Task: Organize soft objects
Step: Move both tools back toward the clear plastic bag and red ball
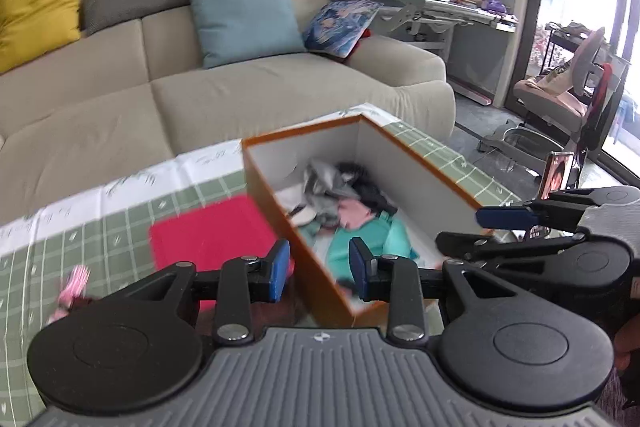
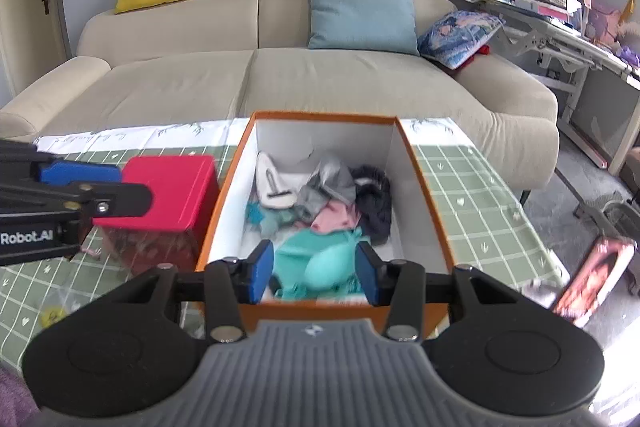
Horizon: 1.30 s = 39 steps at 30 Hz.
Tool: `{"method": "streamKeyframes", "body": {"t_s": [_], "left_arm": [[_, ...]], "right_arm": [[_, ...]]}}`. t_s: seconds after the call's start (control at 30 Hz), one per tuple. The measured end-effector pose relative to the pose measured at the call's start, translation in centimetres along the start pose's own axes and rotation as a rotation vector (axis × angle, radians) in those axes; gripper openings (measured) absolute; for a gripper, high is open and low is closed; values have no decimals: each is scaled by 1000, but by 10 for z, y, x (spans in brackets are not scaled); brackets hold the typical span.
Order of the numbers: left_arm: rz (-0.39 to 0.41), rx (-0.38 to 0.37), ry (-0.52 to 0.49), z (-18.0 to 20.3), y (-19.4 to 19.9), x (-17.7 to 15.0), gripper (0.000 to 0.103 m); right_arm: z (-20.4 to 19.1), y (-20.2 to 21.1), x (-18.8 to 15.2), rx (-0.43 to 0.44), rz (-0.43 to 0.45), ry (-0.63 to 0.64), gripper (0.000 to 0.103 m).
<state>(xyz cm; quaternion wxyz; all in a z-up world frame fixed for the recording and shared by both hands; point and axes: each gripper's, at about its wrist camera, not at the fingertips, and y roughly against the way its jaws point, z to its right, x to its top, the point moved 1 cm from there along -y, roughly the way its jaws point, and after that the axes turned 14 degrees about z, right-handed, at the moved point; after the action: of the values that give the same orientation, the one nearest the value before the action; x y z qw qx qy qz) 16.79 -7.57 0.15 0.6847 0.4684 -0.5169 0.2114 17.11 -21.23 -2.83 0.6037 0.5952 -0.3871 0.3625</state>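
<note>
**Soft items gathered in orange box, both tools empty**

Above the orange box (image 2: 424, 187) on the checked surface (image 2: 480, 195): right hand-held gripper (image 2: 314, 275) parted wide, holding nothing, over the teal garment (image 2: 320, 259). Left hand-held gripper (image 1: 319, 269) likewise open and empty, straddling the box wall. Probably between placements; next, likely the pink item (image 1: 74, 285) beside the red box (image 2: 168, 187).

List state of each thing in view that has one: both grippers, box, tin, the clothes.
left gripper: open, empty, straddling the box's near wall
right gripper: open, empty, over the box's near end
orange box: lidless, partly filled
teal garment: crumpled, in the box, nearest the grippers
black garment: bunched against the box's right wall
red tin: lid closed, left of the box
</note>
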Motion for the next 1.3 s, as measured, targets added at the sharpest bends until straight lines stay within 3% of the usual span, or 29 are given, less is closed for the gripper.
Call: {"method": "streamKeyframes", "body": {"t_s": [0.3, 0.5, 0.7, 0.93, 1.3], "left_arm": [[-63, 73, 82, -21, 37, -38, 38], [-61, 137, 148, -40, 60, -56, 38], [-28, 220, 152, -57, 84, -73, 38], [-25, 293, 203, -83, 100, -86, 38], [-9, 339, 281, -122, 106, -96, 38]], "right_arm": [[-32, 32, -24, 30, 0, 52, 45], [-62, 44, -35, 96, -1, 99, 45], [-98, 50, -37, 167, 7, 150, 45], [-135, 47, -35, 224, 15, 190, 45], [-190, 17, -37, 292, -13, 217, 47]]}}
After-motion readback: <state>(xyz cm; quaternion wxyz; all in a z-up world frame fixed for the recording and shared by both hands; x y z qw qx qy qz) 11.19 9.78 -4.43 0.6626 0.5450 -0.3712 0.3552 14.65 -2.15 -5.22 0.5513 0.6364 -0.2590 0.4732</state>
